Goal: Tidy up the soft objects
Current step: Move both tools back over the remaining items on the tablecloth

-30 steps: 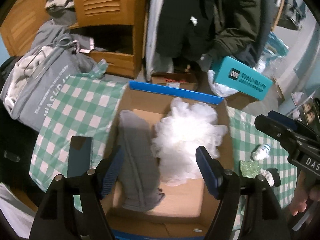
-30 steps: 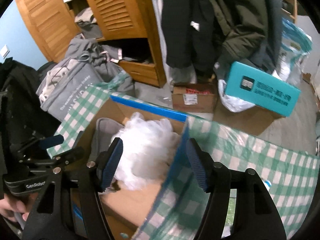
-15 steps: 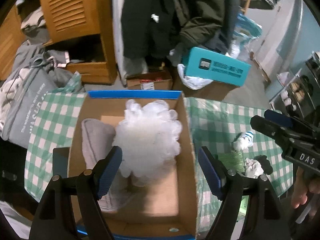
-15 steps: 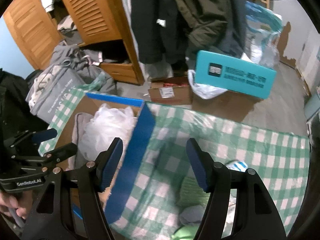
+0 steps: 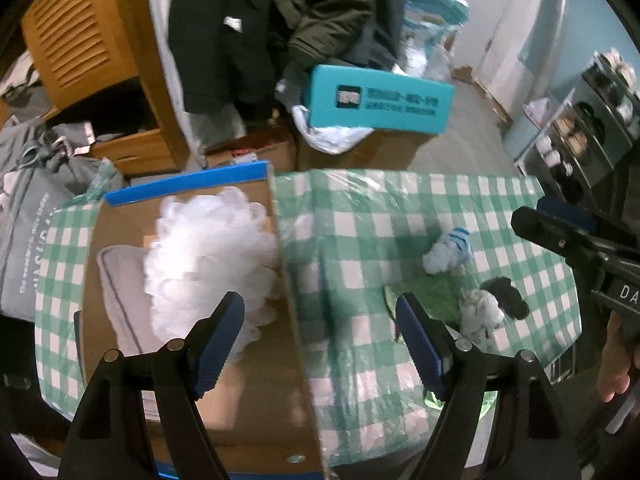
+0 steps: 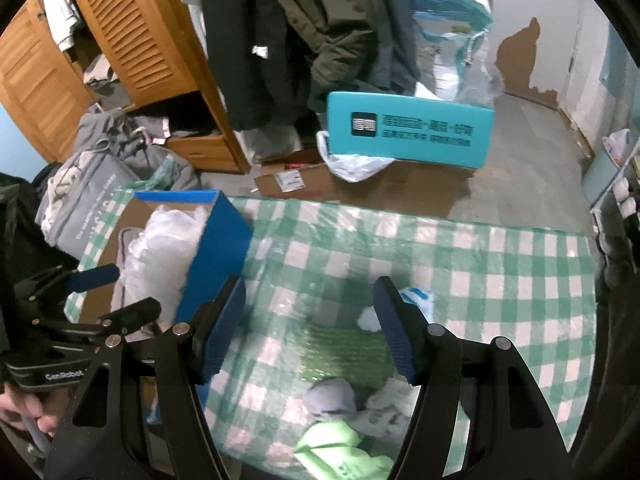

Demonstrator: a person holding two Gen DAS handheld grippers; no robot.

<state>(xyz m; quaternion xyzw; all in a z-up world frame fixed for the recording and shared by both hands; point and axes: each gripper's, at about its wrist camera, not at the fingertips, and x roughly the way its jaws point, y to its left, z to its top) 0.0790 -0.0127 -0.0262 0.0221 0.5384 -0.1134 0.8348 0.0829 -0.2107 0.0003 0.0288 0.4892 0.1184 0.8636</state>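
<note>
With both your left gripper (image 5: 320,332) and right gripper (image 6: 308,320) spread wide and empty, you risk snagging the loose green-checked plastic tablecloth (image 6: 500,264) when pinching the small blue-striped white sock (image 5: 448,252).

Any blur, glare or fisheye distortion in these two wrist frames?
Left wrist: white mesh pouf in the cardboard box is overexposed, the surroundings smeared. Right wrist: green cloth and grey sock between the tongs are blurred. Both views: dark fisheye corners.

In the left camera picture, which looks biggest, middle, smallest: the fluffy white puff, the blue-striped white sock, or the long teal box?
1. Fluffy white puff, though nearest the camera
2. Long teal box, farther back, so true ranking is unsure
3. Blue-striped white sock
</note>
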